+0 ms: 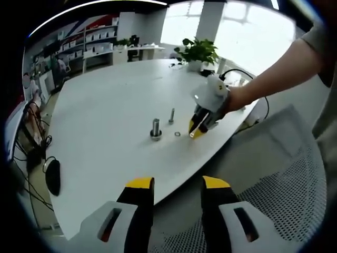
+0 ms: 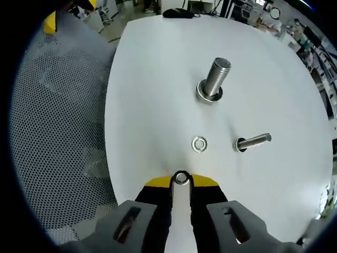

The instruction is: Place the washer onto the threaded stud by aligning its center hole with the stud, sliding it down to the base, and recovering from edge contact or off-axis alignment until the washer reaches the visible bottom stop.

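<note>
Two studs [image 2: 215, 79] [image 2: 253, 141] upright on the table [image 2: 158, 95], well apart. Loose washer [image 2: 199, 143] flat between them, nearer the edge.

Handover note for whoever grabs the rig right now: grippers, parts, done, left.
Right hand-held gripper: shut on a small washer at its tips, low over the white table, short of both studs.
Left hand-held gripper: open, empty, held back off the table edge.
Parts: large threaded stud upright with a washer at its base; thin stud upright beside it; a loose washer lies flat on the table between the right gripper and the studs.
Done: washer picked up.
Left: align the held washer's hole over its stud, slide it down to the base.
</note>
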Available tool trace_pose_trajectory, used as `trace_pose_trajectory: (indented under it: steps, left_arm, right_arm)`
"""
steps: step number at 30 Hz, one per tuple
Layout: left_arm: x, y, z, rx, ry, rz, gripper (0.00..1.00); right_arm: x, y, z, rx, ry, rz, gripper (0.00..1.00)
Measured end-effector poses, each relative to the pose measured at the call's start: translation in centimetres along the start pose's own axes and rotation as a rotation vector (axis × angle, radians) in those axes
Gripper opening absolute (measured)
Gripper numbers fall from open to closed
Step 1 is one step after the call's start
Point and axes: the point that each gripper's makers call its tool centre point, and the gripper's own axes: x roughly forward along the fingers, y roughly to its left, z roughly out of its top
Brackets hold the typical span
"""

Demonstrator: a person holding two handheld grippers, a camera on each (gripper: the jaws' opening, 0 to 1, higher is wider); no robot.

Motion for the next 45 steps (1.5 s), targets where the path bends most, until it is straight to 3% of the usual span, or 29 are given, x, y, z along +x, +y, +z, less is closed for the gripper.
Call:
trace_pose_trajectory:
  steps: [8, 23, 30, 45]
  left_arm:
    - [0.0, 0.0, 0.0, 0.002, 0.000, -0.001, 0.33]
    - [0.0, 0.0, 0.0, -0.001, -0.002, -0.001, 0.33]
    - [0.0, 0.0, 0.0, 0.000, 0.001, 0.000, 0.33]
    - [0.0, 0.1, 0.1, -0.002, -0.006, 0.002, 0.33]
  right_arm:
    - [-2.5, -3.7, 1.7, 0.129, -0.088, -0.038, 0.13]
    - [-4.8, -6.8, 4.9, 0.130, -0.166, -0.086, 0.13]
    - [-4.3, -7.2, 5.6, 0.101, -0.147, -0.084, 0.13]
    - [-2.5, -7.2, 4.8, 0.094, -0.083, -0.051, 0.13]
